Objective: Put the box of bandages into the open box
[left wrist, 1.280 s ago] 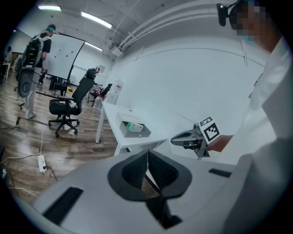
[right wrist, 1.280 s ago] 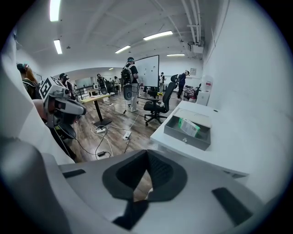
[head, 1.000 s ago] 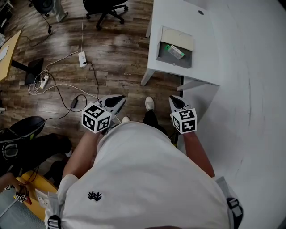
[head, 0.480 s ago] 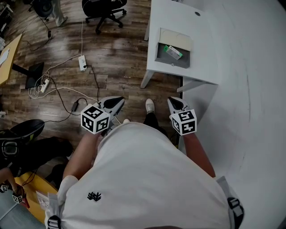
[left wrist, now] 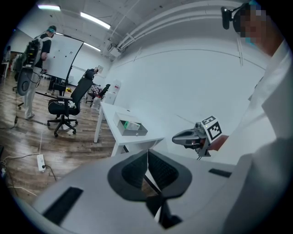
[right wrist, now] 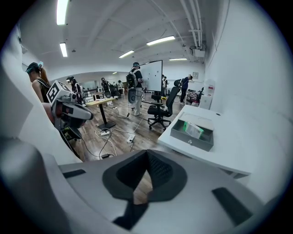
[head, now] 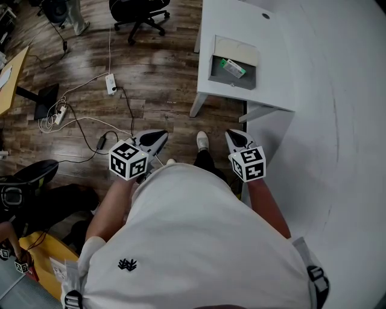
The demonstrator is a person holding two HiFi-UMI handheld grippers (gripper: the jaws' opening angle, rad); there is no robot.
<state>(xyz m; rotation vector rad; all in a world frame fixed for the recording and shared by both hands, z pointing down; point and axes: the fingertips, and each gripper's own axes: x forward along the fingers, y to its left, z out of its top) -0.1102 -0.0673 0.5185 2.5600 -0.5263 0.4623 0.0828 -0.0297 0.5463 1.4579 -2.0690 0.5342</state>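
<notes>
The bandage box (head: 233,68), green and white, lies slantwise inside the open box (head: 231,85), a grey case with its pale lid (head: 238,50) folded back flat behind it. The open box sits on the white worktop (head: 274,72), close to the corner nearest the person, and both hand-held grippers are well apart from it. The left hand-held gripper (head: 159,137) is held low in front of the person's white shirt (head: 199,241), over the wooden floor (head: 157,78), its marker cube towards the body. In the left gripper view its jaws are pressed together, the ribbed pads meeting along one line with nothing between them. The right hand-held gripper (head: 235,137) is held beside it at about the same height, near the worktop's leg and pointing towards the open box. In the right gripper view its jaws are also closed and empty, their tips touching, with only a sliver of floor showing lower down between the pads. A shoe (head: 202,140) shows between the two grippers. On the floor to the left lie cables (head: 90,130) and a power strip (head: 111,79), and a black chair (head: 142,9) stands farther off. The right gripper view shows several people standing far back in the room.
</notes>
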